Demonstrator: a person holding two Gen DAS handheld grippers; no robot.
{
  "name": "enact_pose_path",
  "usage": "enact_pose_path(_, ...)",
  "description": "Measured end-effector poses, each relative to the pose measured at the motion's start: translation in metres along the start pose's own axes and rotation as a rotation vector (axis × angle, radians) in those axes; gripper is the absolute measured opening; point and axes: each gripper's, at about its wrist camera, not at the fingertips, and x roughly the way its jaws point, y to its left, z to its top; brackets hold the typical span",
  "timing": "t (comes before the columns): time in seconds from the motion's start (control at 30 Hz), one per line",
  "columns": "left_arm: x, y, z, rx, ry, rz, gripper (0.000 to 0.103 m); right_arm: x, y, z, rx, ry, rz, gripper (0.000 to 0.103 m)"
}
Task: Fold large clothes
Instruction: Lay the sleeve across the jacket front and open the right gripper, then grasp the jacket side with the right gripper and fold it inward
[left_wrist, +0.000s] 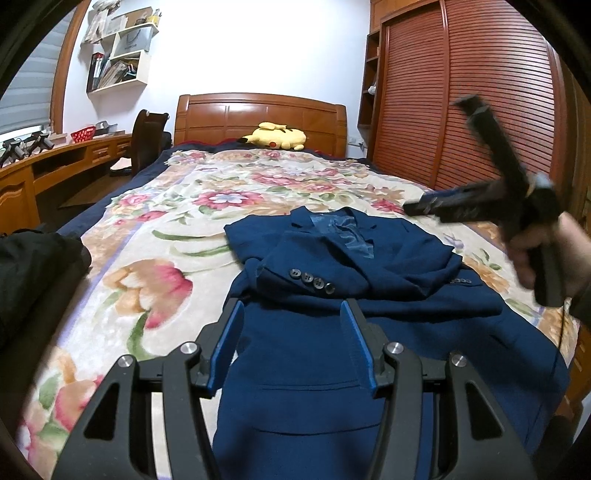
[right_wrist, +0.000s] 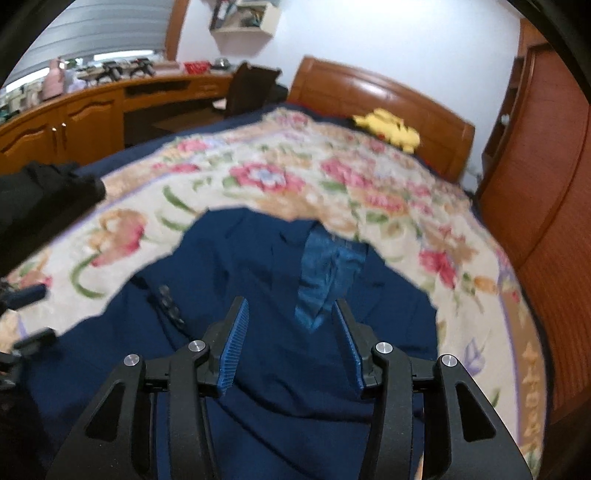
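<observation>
A navy suit jacket (left_wrist: 369, 266) lies face up on the floral bedspread (left_wrist: 166, 229), collar towards the headboard, its shiny blue lining (right_wrist: 317, 273) showing at the neck. Both sleeves are folded across the chest, and the left cuff's buttons (left_wrist: 314, 280) show. My left gripper (left_wrist: 291, 306) hovers open over the jacket's lower half, with only flat cloth below the jaws. My right gripper (right_wrist: 290, 302) is open above the chest just below the lining, nothing between its pads. In the left wrist view it appears blurred at the right (left_wrist: 421, 206), held in a hand (left_wrist: 546, 254).
A yellow plush toy (left_wrist: 273, 136) lies by the wooden headboard (left_wrist: 258, 118). A slatted wardrobe (left_wrist: 461, 110) runs along the bed's right side. A desk (left_wrist: 55, 162) and chair (left_wrist: 147, 136) stand on the left. A dark garment (left_wrist: 33, 266) sits at the bed's near left edge.
</observation>
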Motion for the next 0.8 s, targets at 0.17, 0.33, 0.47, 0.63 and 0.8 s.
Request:
enact_pose_path(0.17, 0.004, 0.004, 0.0, -0.002, 0.008, 0.019, 0.054, 0.043, 0.01, 0.001, 0.039, 0.043, 0.052, 0.047)
enact_pose_path(0.33, 0.006, 0.008, -0.002, 0.007, 0.016, 0.031, 0.054, 0.082, 0.031, 0.012, 0.04, 0.078, 0.126, 0.047)
enact_pose_path(0.47, 0.007, 0.012, -0.003, 0.008, 0.02, 0.037, 0.054, 0.105, 0.045, 0.019, 0.031, 0.103, 0.156, 0.047)
enact_pose_path(0.63, 0.005, 0.019, -0.003, -0.001, 0.019, 0.044, 0.053, 0.123, 0.053, 0.014, 0.027, 0.175, 0.144, 0.004)
enact_pose_path(0.8, -0.001, 0.024, -0.002, -0.013, 0.01, 0.045, 0.053, 0.087, 0.056, 0.013, 0.017, 0.09, 0.176, 0.001)
